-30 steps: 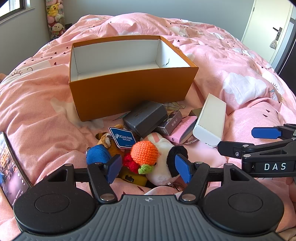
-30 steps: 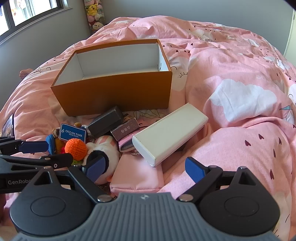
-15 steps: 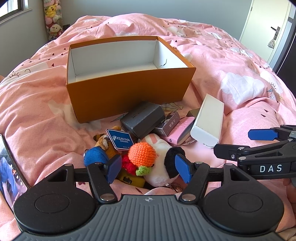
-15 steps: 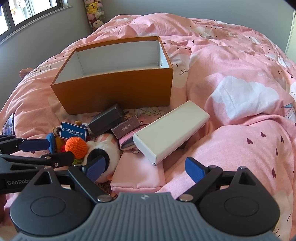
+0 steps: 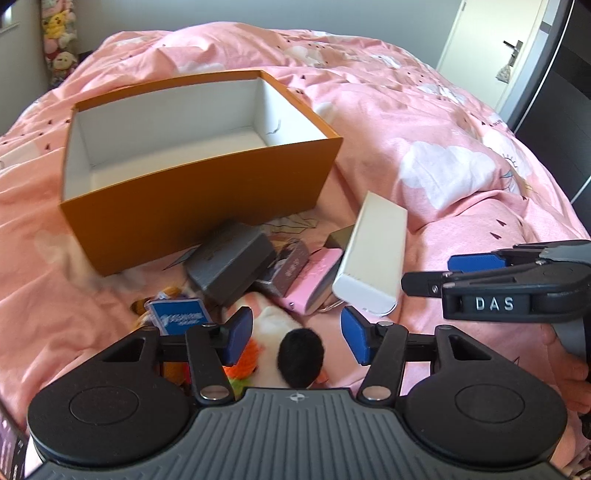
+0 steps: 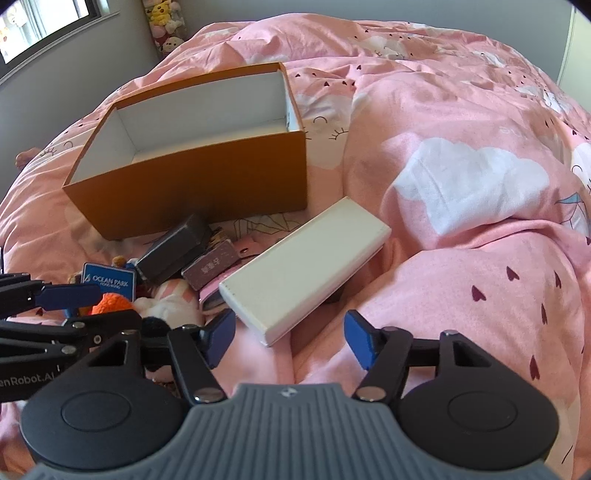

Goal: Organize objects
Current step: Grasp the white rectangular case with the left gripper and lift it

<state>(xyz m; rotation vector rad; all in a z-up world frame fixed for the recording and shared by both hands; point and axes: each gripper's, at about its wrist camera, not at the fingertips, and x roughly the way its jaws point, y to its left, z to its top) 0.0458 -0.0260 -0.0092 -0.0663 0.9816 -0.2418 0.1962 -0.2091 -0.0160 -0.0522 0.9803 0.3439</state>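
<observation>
An empty orange box (image 5: 192, 206) (image 6: 199, 184) with a white inside stands on the pink bed. In front of it lies a pile: a dark grey box (image 5: 232, 264) (image 6: 173, 253), a small brown box (image 5: 291, 266) (image 6: 212, 267), a pink case (image 5: 314, 280), a long white box (image 5: 373, 258) (image 6: 303, 266), a blue Ocean Park tag (image 5: 181, 317) (image 6: 109, 282) and plush toys (image 5: 291, 336) (image 6: 166, 306). My left gripper (image 5: 297, 338) is open just above the white and black plush. My right gripper (image 6: 290, 343) is open near the white box's near end.
The pink duvet (image 6: 461, 221) rises in thick folds to the right. A phone (image 5: 11, 454) lies at the lower left edge. Stuffed toys (image 6: 166, 22) stand by the far wall. A door (image 5: 495, 44) is at the back right.
My left gripper has moved forward and to the right over the plush toys, which now sit under its fingers. My right gripper has moved forward towards the white box.
</observation>
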